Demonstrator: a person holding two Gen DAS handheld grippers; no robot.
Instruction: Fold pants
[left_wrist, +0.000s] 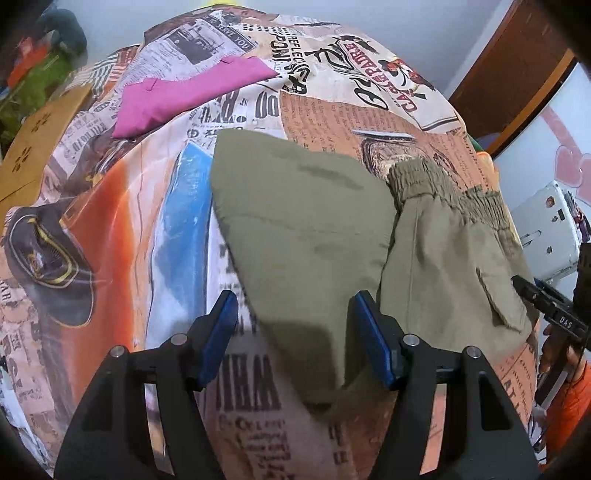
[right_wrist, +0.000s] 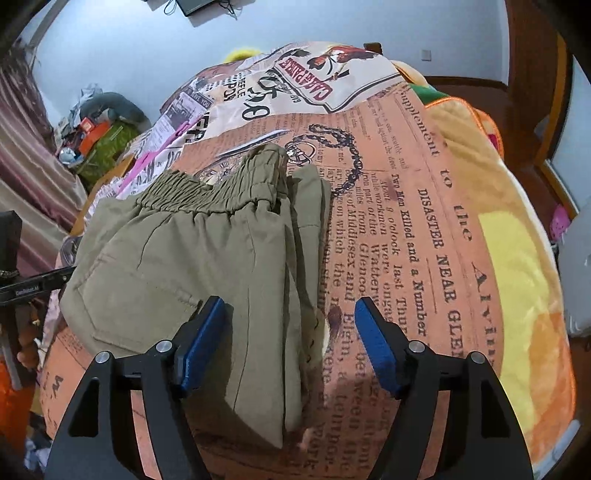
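Olive green pants (left_wrist: 314, 229) lie partly folded on a bed covered by a newspaper-print sheet (left_wrist: 110, 229). Their elastic waistband (left_wrist: 443, 184) is at the far right in the left wrist view, a folded part lies to its left. My left gripper (left_wrist: 291, 321) is open and empty, its blue pads just above the near edge of the folded part. In the right wrist view the pants (right_wrist: 184, 266) lie left of centre, waistband (right_wrist: 218, 184) at the far end. My right gripper (right_wrist: 290, 328) is open and empty over their near right edge.
A folded pink garment (left_wrist: 184, 96) lies further up the bed. A brown board (left_wrist: 40, 140) stands at the bed's left side. A yellow-orange plush blanket (right_wrist: 517, 258) covers the bed's right side. Clutter (right_wrist: 96, 140) sits on the floor at far left. The other gripper shows at the right edge (left_wrist: 554, 314).
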